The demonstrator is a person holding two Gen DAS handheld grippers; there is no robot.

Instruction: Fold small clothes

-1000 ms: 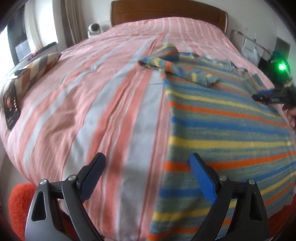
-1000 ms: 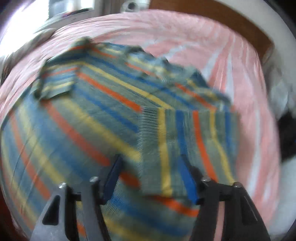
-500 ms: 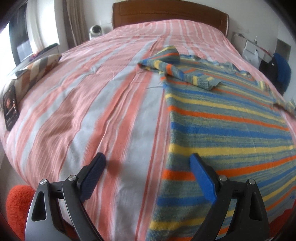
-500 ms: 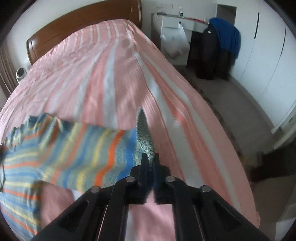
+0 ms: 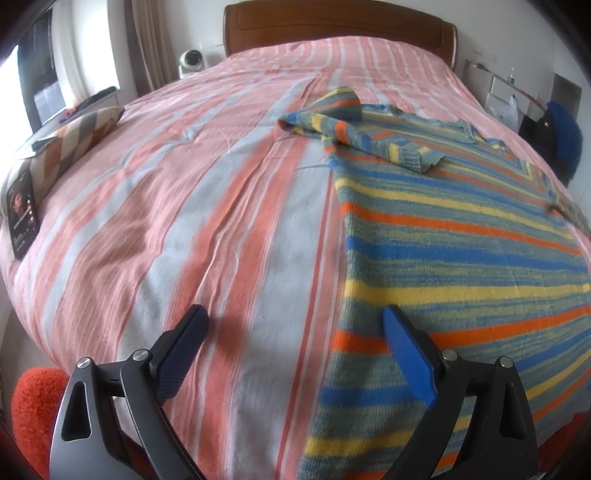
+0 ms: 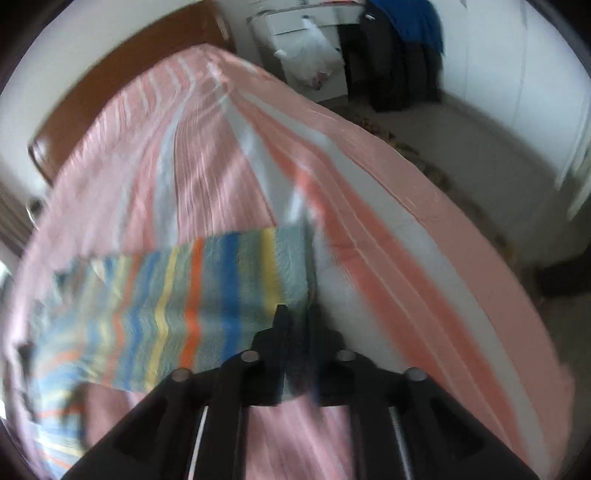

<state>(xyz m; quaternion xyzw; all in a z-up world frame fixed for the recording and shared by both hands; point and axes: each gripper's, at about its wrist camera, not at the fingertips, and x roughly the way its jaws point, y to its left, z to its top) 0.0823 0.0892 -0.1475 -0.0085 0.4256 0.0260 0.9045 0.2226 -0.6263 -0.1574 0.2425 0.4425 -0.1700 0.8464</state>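
Observation:
A striped knit sweater [image 5: 461, 236] in blue, yellow, orange and grey-green lies flat on the right half of the bed. Its left sleeve [image 5: 354, 125] is folded across the chest. My left gripper [image 5: 291, 339] is open and empty, low over the near bed edge, its right finger over the sweater's left hem. In the blurred right wrist view the right sleeve [image 6: 207, 299] stretches out flat over the bedspread. My right gripper [image 6: 295, 314] is at the cuff with the fingers close together; the cuff edge runs between them.
The bed has a pink, white and orange striped cover [image 5: 192, 206] and a wooden headboard [image 5: 332, 29]. A patterned cushion [image 5: 77, 136] and a phone [image 5: 22, 210] lie at its left edge. A white cabinet [image 6: 306, 40] and dark clothes [image 6: 402, 55] stand by the right wall.
My right gripper closed on the right sleeve's cuff and pulled the sleeve off the chest, out to the side across the bedspread. The left gripper stayed open and hardly moved.

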